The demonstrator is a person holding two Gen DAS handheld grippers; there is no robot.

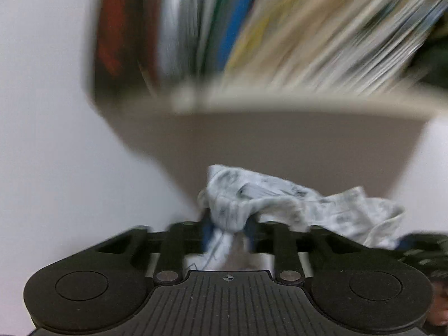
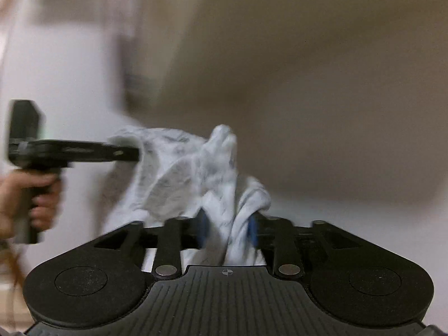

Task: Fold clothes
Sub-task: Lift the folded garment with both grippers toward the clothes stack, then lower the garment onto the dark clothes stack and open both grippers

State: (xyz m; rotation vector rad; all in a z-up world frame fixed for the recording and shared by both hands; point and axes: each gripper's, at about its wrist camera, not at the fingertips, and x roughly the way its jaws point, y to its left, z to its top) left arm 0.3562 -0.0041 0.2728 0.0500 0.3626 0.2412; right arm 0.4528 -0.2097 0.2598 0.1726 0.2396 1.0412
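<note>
A white garment with grey print (image 1: pixel 280 204) hangs in the air, bunched and stretched between both grippers. The jaws of my left gripper (image 1: pixel 228 231) stand apart, with a fold of the garment loose in the gap between the blue pads (image 1: pixel 207 231). My right gripper (image 2: pixel 228 231) is also parted, and the garment (image 2: pixel 190 173) bunches up between its blue pads (image 2: pixel 252 231) and rises in front of them. In the right wrist view the left gripper (image 2: pixel 131 152) comes in from the left, held by a hand (image 2: pixel 25 198), its tip at the garment's far edge. Everything is blurred by motion.
A pale shelf (image 1: pixel 252 103) packed with books (image 1: pixel 308 33) hangs on a white wall (image 1: pixel 42 140) ahead of the left gripper. A beige surface (image 2: pixel 322 84) fills the right wrist view, with a white wall (image 2: pixel 64 70) at the left.
</note>
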